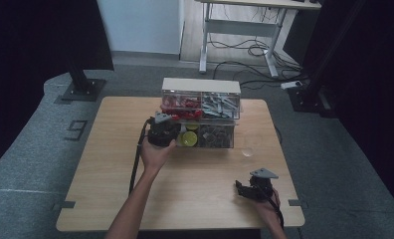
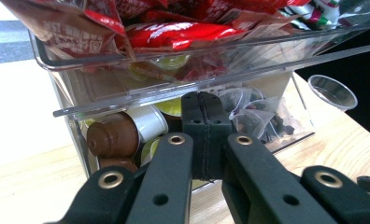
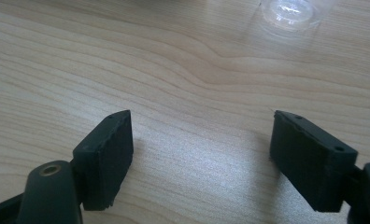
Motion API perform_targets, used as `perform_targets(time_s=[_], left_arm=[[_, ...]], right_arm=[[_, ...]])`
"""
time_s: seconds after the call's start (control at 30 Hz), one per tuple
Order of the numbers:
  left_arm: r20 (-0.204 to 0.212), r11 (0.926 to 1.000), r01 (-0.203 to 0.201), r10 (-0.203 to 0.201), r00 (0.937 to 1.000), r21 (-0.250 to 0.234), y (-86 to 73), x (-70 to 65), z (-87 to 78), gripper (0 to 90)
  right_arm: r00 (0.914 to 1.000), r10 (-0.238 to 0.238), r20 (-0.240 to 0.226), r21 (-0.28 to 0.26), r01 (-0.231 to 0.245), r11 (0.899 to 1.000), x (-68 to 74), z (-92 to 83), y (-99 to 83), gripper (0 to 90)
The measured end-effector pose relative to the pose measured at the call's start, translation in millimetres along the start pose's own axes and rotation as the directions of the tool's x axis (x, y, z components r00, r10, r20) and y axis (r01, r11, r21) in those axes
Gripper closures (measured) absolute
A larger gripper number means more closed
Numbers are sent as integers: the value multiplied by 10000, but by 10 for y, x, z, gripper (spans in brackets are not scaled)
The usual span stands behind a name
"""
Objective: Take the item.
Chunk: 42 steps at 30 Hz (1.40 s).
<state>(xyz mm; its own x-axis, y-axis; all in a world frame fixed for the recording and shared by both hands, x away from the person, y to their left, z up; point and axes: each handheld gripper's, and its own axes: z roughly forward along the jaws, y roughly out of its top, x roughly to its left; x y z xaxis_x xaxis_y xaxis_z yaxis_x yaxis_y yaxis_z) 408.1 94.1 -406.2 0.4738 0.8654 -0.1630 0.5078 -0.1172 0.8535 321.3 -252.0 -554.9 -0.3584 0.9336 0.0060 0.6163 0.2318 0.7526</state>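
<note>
Pressing against the clear organizer's lower-left bin of coffee capsules, the left gripper is clamped together empty, while the right gripper gapes wide nearer the person.

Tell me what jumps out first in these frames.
The clear two-tier organizer at the table's far edge, its upper left bin full of red packets. The left gripper, jaws shut, sits right at its lower drawer beside coffee capsules. The right gripper hovers open over bare wood, near a small clear cup.
</note>
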Motion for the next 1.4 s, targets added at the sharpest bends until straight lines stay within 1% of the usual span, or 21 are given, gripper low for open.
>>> perform_targets(time_s=[0.13, 0.23, 0.33, 0.47, 0.6, 0.73, 0.87, 0.9, 0.93, 1.2, 1.23, 1.27, 1.4], left_arm=[[21, 10000, -19, 19, 10000, 17, 4, -1, -9, 900], [182, 10000, 75, -74, 9998, -40, -4, 17, 6, 900], [229, 10000, 53, -51, 9997, -74, 1, 21, 12, 900], [262, 10000, 36, -35, 9997, -55, -1, 25, 10, 900], [266, 10000, 51, -49, 9996, -80, 0, 25, 12, 900], [295, 10000, 43, -41, 9996, -89, 3, 18, 20, 900], [329, 10000, 5, -3, 9995, -73, 5, -2, 33, 900], [329, 10000, 5, -3, 9995, -73, 5, -2, 33, 900], [350, 10000, 6, -4, 9994, -62, 8, -6, 36, 900], [406, 10000, -21, 22, 9992, -46, 12, 7, 35, 900], [406, 10000, -21, 22, 9992, -46, 12, 7, 35, 900], [395, 10000, -29, 31, 9992, -49, 12, 7, 34, 900], [400, 10000, -18, 20, 9992, -64, 8, 9, 33, 900]], right_arm=[[10000, -22, -8, -54, 22, 10000, 4, -1, 3, 258], [10000, -18, -12, -71, 18, 10000, 15, -4, 8, 284], [10000, -6, -21, -162, 6, 9999, 26, -17, 23, 302], [10000, 0, 2, -291, 0, 9996, 34, -29, 41, 308], [10000, 48, -34, -307, -49, 9995, 33, -29, 48, 310], [9999, 85, -100, -556, -90, 9984, 41, -87, 84, 345], [9996, 18, -265, -837, -40, 9965, 66, -156, 136, 370], [9996, 18, -265, -837, -40, 9965, 66, -156, 136, 370], [9993, 0, -375, -991, -37, 9951, 80, -189, 165, 382], [9969, 6, -787, -1646, -136, 9863, 117, -285, 327, 417], [9969, 6, -787, -1646, -136, 9863, 117, -285, 327, 417], [9964, -77, -840, -1758, -73, 9844, 132, -300, 384, 421], [9953, -246, -941, -1905, 62, 9817, 148, -300, 502, 434]])
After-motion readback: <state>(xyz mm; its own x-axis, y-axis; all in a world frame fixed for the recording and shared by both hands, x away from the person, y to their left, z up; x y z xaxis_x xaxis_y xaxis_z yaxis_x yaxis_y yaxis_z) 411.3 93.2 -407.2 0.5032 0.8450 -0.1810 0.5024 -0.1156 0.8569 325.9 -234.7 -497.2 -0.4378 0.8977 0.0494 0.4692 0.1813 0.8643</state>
